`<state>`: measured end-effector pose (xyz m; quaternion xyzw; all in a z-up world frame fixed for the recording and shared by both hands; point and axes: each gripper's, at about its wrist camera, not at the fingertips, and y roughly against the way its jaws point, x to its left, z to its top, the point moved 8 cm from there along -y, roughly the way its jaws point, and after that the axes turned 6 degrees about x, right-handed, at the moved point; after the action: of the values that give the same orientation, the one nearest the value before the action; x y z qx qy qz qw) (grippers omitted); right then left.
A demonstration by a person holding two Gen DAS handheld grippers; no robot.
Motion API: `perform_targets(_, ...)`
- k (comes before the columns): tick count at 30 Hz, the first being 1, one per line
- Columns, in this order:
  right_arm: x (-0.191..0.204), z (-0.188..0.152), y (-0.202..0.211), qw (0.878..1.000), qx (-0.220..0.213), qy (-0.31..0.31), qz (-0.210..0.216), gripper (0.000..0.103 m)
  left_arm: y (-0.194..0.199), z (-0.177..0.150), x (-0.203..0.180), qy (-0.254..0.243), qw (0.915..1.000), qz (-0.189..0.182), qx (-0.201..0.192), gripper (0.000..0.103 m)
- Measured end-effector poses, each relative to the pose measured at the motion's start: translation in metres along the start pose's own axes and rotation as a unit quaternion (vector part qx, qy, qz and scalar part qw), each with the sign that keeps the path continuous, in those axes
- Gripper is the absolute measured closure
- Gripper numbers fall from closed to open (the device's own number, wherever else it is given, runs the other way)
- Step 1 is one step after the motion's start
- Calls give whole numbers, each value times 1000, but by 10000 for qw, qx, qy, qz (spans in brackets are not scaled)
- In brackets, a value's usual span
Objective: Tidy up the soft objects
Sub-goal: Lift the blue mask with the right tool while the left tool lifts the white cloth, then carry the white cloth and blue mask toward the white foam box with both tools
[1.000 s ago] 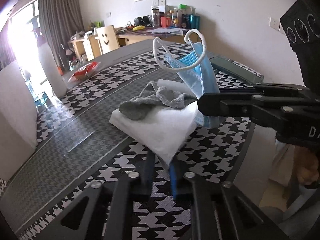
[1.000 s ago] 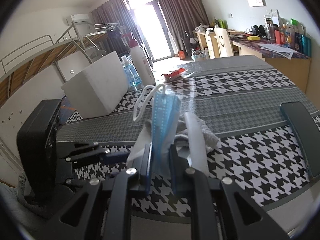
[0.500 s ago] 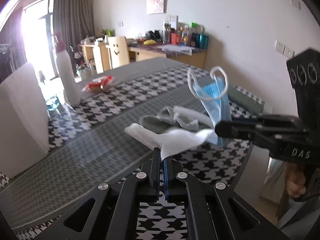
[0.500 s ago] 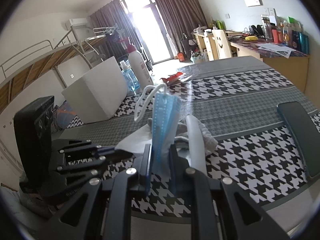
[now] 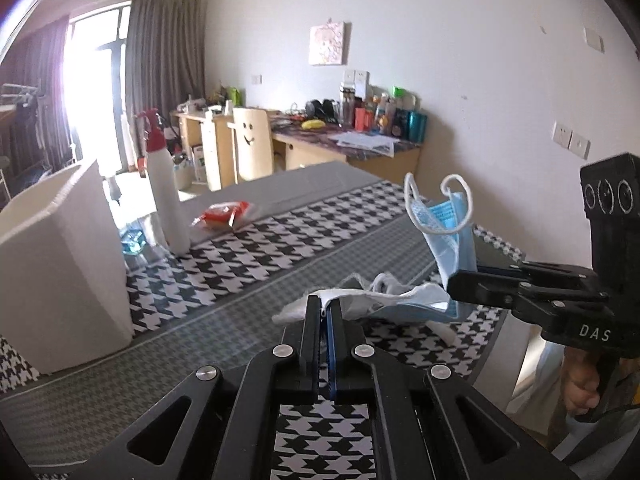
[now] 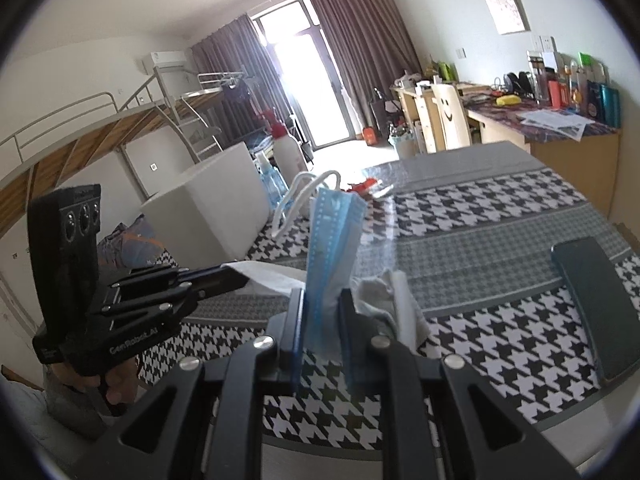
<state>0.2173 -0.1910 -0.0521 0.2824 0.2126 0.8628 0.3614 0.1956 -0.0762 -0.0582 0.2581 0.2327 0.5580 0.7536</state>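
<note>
Two soft items held above the surface [image 5: 248,280], one per hand-held gripper.
Left hand-held gripper [image 5: 323,312] pinched the white tissue [image 5: 298,309]'s corner; right hand-held gripper [image 6: 322,312] clamped the upright blue face mask [image 6: 334,248], long axis vertical; grey cloth [image 6: 380,296] lay just beyond; white box [image 5: 60,264] farther left.

**Colours on my screens**

I see a light blue face mask [image 6: 334,236] with white ear loops, a white tissue [image 5: 340,298], a grey cloth [image 6: 374,294], a black-and-white houndstooth tablecloth [image 5: 256,256] with grey bands, a white box [image 5: 60,264], and a white bottle [image 5: 166,200] with a red sprayer.
</note>
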Motion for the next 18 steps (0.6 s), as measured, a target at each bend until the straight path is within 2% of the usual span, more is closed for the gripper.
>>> perform_targets(10, 2, 9, 4, 9999, -102, 118, -63, 84, 20, 8, 33, 298, 9986, 349, -253, 100)
perform_targets(18, 6, 13, 7, 9997, -162, 120, -121, 84, 32, 8, 41, 410, 9977, 389, -377, 100)
